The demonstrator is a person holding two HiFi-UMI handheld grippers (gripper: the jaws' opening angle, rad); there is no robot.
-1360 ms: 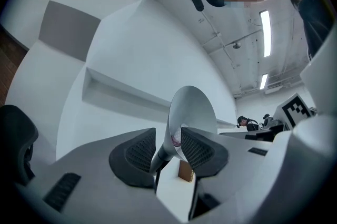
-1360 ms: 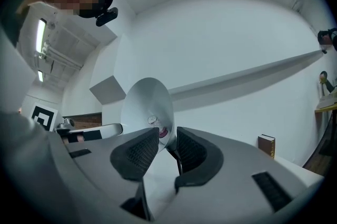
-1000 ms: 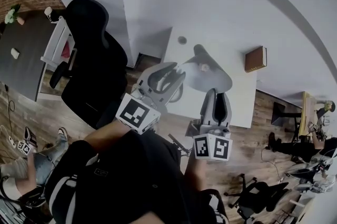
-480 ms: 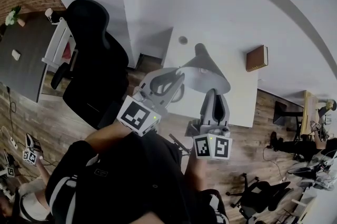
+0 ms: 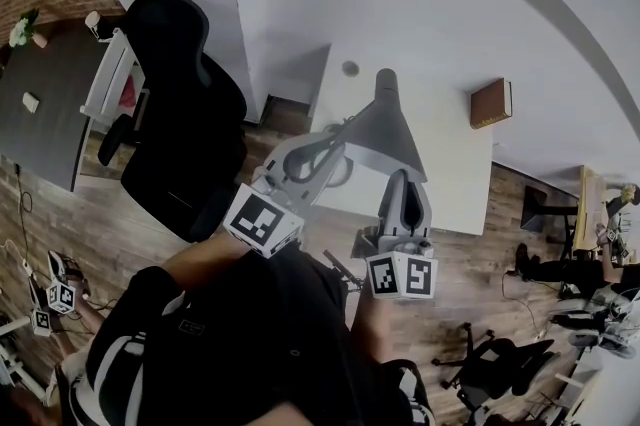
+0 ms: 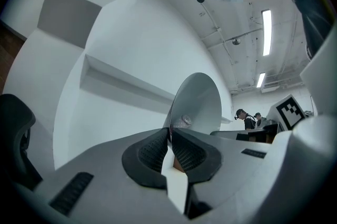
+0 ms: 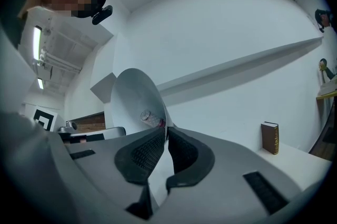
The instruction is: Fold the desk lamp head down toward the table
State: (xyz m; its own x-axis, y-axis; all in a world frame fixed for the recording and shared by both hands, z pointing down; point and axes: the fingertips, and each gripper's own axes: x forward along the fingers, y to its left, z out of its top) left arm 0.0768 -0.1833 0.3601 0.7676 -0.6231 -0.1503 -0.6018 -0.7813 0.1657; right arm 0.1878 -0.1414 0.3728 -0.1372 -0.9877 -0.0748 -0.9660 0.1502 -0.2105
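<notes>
The desk lamp's grey cone shade (image 5: 385,129) stands over the white desk (image 5: 455,179), its narrow neck toward the wall. My left gripper (image 5: 335,149) comes at the shade's rim from the left. In the left gripper view my left gripper (image 6: 169,136) is closing, its pads pressing on the thin rim, and the shade's hollow (image 6: 199,99) with the bulb (image 6: 185,120) shows just beyond. My right gripper (image 5: 405,176) takes the rim from the near side. Its jaws (image 7: 166,131) are closing too, pinching the rim below the bulb (image 7: 150,118).
A brown book (image 5: 491,103) stands at the desk's far right, also seen upright on the desk as the book (image 7: 269,137). A small round hole (image 5: 350,68) marks the desk's back. A black office chair (image 5: 185,114) is left of the desk. White walls close in behind.
The shade has tipped: its open mouth with the bulb faced the head camera, now its outer cone shows. Both grippers have drawn in on the rim and sunk slightly.
</notes>
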